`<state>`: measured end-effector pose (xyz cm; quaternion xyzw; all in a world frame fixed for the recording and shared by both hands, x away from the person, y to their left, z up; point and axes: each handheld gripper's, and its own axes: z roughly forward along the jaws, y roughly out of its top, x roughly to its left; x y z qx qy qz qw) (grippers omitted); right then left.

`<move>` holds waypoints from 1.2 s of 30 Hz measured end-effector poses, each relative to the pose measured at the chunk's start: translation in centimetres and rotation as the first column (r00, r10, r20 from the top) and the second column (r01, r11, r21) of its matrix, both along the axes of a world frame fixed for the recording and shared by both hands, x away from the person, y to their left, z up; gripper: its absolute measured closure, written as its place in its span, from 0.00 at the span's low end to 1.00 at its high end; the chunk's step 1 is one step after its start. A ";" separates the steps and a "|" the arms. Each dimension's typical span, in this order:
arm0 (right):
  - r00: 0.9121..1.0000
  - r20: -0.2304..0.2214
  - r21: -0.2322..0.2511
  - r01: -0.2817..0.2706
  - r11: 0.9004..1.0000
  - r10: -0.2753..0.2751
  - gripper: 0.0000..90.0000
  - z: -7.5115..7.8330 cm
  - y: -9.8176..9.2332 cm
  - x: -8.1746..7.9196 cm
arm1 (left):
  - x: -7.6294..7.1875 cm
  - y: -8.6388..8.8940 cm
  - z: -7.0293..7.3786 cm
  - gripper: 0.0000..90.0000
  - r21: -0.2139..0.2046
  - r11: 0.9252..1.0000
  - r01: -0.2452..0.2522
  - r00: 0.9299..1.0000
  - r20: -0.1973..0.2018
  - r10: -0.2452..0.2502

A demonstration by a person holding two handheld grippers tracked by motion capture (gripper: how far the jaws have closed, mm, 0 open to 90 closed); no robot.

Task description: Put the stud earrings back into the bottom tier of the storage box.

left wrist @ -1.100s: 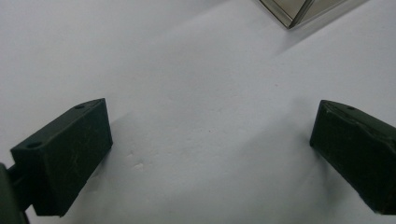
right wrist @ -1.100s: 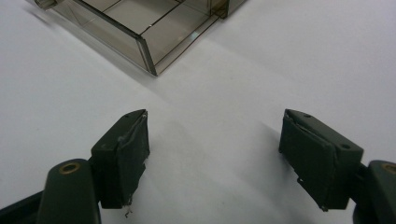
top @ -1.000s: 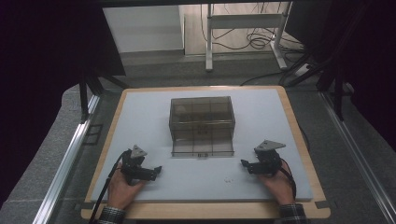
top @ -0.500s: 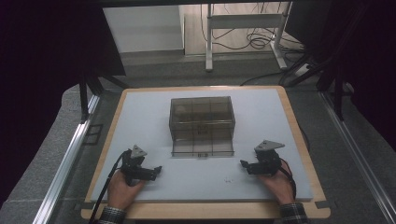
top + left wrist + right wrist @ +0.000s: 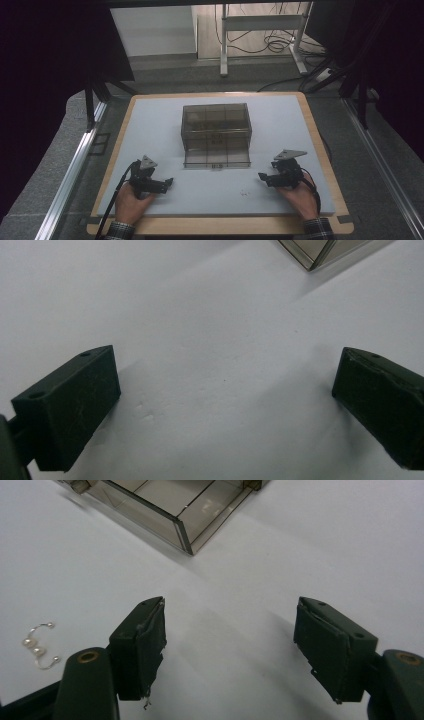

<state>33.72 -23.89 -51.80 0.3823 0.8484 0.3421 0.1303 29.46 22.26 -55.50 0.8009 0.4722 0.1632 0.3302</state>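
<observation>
1. My right gripper (image 5: pixel 264 177) rests low over the white table (image 5: pixel 150 130) at the near right. Its jaws stand well apart and have just been closing a little, with nothing between them but bare table in the right gripper view.
2. My left gripper (image 5: pixel 167 182) sits at the near left, jaws spread wide and holding nothing; in the left gripper view bare table lies between them.
3. Both grippers point inward toward each other, well apart, each in a hand (image 5: pixel 131 204) that comes in from the near edge, checked cuffs just in view.
4. A small earring (image 5: pixel 39 646), bent wire with a few pearl beads, lies on the table just off the left side of the right gripper in its own view, touching neither jaw. In the high view it is a faint speck (image 5: pixel 244 191) between the two grippers, nearer the right one.
5. A smoky clear plastic box (image 5: pixel 216 125) with divided compartments stands in the middle of the table, beyond both grippers. Its drawer (image 5: pixel 217 157) is pulled out toward me and I cannot tell what is inside.
</observation>
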 end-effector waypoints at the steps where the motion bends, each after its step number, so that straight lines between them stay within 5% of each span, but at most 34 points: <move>1: 1.000 -0.004 -0.001 -0.004 1.000 0.004 0.32 0.1 0.0 -0.1 | 0.0 0.0 0.0 0.00 0.000 1.000 0.000 1.000 0.000 0.000; 12: 0.994 -0.085 0.009 -0.061 0.998 0.061 0.36 1.3 0.3 -0.7 | 0.0 0.0 0.0 0.00 -0.001 1.000 0.000 1.000 0.000 0.000; 21: 0.985 -0.130 -0.038 -0.117 0.992 0.111 0.40 2.0 1.2 -1.3 | 0.0 0.0 0.0 0.00 0.000 1.000 0.000 1.000 0.000 0.000; 28: 0.969 -0.145 -0.082 -0.212 0.974 0.199 0.64 2.3 2.5 -2.2 | 0.0 0.0 0.0 0.00 -0.003 1.000 -0.001 1.000 -0.001 0.001; 36: 0.949 -0.172 -0.094 -0.282 0.955 0.264 0.75 2.8 3.8 -2.5 | 0.0 0.0 0.0 0.00 -0.002 1.000 0.000 1.000 -0.001 0.000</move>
